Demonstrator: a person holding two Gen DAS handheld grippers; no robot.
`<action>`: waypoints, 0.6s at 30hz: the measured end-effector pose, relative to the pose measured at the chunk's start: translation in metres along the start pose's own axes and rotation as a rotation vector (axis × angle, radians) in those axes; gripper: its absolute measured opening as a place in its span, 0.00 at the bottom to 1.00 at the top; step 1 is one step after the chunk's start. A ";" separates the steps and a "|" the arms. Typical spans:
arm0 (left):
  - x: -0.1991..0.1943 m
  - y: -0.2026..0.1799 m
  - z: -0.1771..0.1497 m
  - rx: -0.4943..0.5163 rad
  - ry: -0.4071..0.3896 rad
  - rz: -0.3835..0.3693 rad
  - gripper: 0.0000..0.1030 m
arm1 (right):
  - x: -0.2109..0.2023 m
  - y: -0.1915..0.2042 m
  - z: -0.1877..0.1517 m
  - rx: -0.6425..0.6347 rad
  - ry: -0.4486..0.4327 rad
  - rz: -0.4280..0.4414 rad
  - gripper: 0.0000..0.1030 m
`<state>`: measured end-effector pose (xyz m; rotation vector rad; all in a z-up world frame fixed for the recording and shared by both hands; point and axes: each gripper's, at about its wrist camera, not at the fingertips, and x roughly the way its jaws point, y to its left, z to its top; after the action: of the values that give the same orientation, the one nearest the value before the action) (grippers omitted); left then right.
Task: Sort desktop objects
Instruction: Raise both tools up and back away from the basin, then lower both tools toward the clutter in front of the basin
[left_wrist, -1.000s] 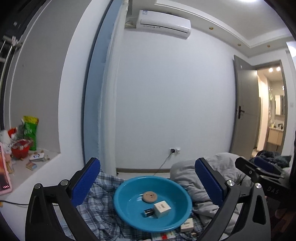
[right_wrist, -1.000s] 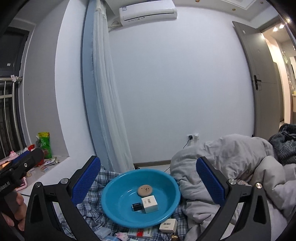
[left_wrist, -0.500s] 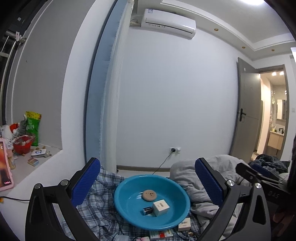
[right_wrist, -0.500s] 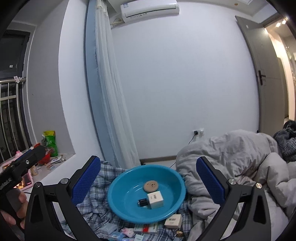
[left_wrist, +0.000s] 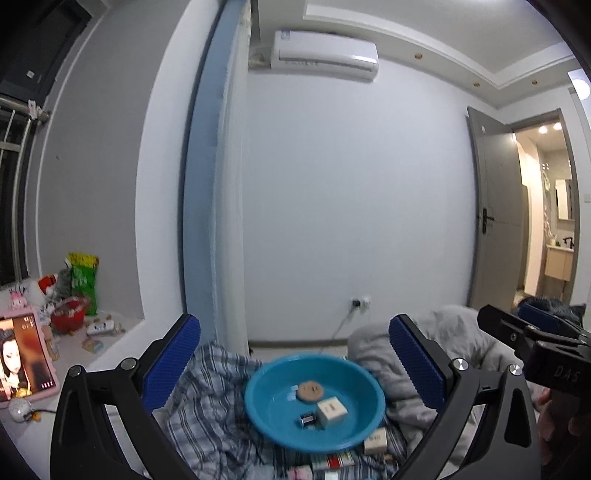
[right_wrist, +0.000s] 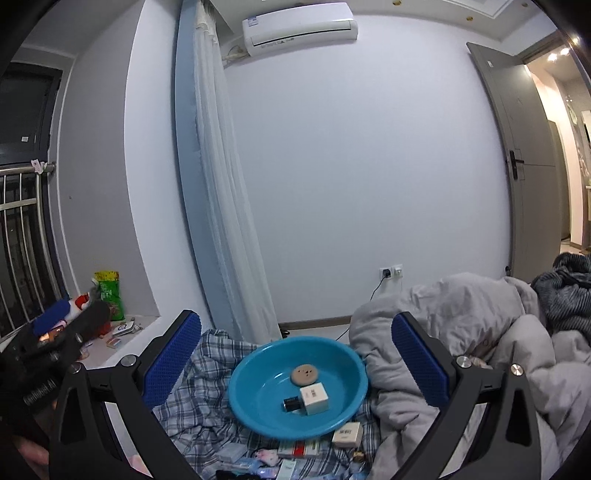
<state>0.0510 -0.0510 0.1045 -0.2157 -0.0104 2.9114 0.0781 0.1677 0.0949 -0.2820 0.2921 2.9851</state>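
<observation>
both grippers pulled back, empty, from the round blue plastic basin (right_wrist: 297, 384)

left gripper (left_wrist: 294, 365) and right gripper (right_wrist: 296, 363) gaped wide; the basin shrank toward 6 o'clock holding a tan disc (right_wrist: 305, 374), white cube box (right_wrist: 314, 398), perhaps a battery (right_wrist: 292, 404); loose items (right_wrist: 295, 450) below awaited sorting.

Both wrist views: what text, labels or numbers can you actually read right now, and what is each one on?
"DAS": on the black body of the right gripper, seen in the left wrist view.
White box in the blue basin: printed label, too small to read.
White box beside the basin: label too small.
Air conditioner: sticker blurred.
Left gripper body: lettering unreadable.
</observation>
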 end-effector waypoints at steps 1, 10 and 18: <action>0.001 0.000 -0.006 -0.009 0.012 0.008 1.00 | -0.001 0.001 -0.005 -0.007 0.003 -0.001 1.00; 0.026 0.005 -0.052 -0.054 0.145 0.016 1.00 | 0.032 -0.016 -0.048 -0.006 0.143 -0.022 1.00; 0.044 -0.005 -0.067 -0.023 0.204 0.014 1.00 | 0.043 -0.017 -0.060 -0.022 0.200 -0.032 1.00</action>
<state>0.0200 -0.0368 0.0320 -0.5164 -0.0086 2.8893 0.0496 0.1769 0.0255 -0.5835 0.2723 2.9331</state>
